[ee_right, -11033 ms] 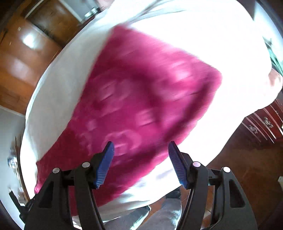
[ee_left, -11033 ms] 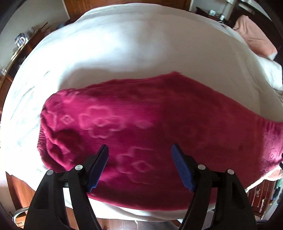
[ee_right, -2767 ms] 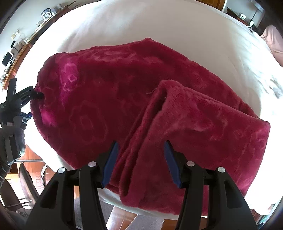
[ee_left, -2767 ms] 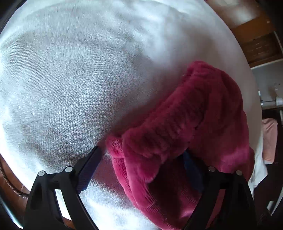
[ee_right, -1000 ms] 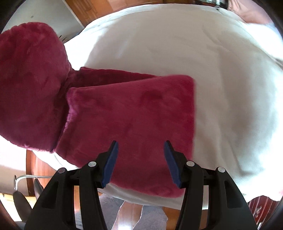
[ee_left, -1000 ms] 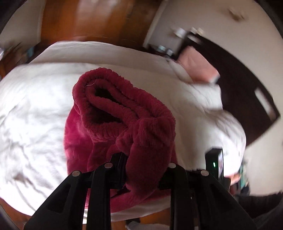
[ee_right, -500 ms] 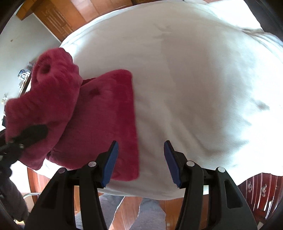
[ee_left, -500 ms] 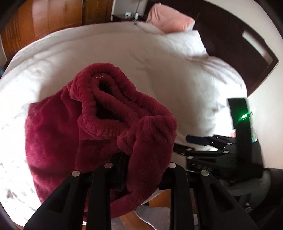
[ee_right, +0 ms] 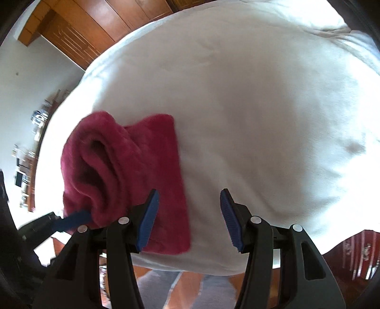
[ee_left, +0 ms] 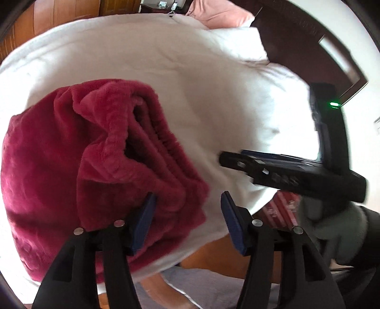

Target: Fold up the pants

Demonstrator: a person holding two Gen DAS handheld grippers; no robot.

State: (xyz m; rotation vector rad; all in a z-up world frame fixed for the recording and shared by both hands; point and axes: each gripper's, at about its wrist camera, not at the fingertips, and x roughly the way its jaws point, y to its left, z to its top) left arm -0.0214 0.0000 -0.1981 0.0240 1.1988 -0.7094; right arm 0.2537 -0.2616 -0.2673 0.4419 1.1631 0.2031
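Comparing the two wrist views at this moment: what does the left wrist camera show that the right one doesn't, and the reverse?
Left wrist only: the dark headboard, a pink pillow, and the right gripper seen from the side, jaws apart. Its own jaws have just been opening and stand apart, with a fold of the pants lying between them.

Right wrist only: wooden cabinet doors and a cluttered shelf.

Both: the folded red pants on the white bedcover.
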